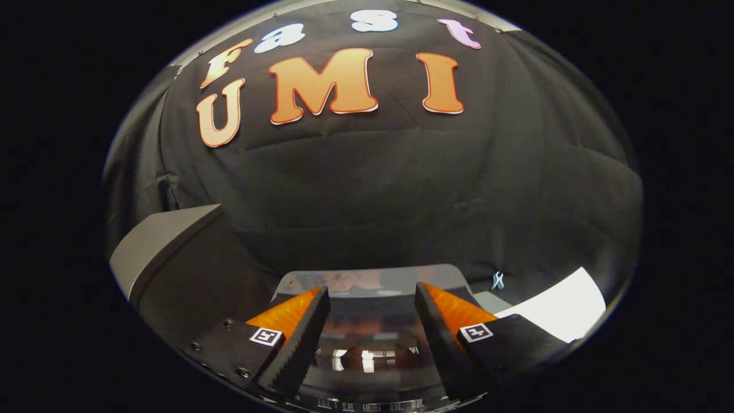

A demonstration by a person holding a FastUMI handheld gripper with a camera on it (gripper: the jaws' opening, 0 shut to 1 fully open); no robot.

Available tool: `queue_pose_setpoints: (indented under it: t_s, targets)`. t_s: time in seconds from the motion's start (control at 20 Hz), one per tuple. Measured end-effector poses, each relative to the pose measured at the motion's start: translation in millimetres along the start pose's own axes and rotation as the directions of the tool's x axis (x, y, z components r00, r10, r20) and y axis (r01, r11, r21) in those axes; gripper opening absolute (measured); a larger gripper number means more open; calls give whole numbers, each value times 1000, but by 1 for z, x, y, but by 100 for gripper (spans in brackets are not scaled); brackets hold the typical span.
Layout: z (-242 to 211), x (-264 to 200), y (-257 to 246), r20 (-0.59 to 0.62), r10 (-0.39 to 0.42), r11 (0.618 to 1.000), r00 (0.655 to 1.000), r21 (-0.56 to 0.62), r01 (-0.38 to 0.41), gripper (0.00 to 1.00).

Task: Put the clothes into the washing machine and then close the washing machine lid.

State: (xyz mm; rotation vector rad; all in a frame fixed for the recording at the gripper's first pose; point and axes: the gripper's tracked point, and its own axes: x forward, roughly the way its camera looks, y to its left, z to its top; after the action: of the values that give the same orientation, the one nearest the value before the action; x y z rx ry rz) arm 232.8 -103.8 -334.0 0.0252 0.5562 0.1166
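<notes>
The tool (371, 295) hangs released, its fingers (298, 338) spread wide with nothing gripped. Between and just below them lies the washer's glossy lid (367, 344), apparently down flat, mirroring the scene. A grey panel (163, 246) rises beside the left finger; a white sheet (565, 312) lies beyond the right.

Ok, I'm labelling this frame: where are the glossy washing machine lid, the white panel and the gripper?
Glossy washing machine lid (367, 284): gripper view, far edge.
White panel (565, 312): gripper view, middle.
Gripper (371, 298): gripper view, midway between open fingertips.
</notes>
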Motion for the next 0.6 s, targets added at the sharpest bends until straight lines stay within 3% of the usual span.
queue_pose_setpoints:
  t_s: [0.3, 0.6]
  targets:
    - [-16, -9, -2, -18, -16, 999, 1000, 36, 17, 97]
    - [27, -43, 9, 82, -11, 1000, 997, -4, 11, 99]
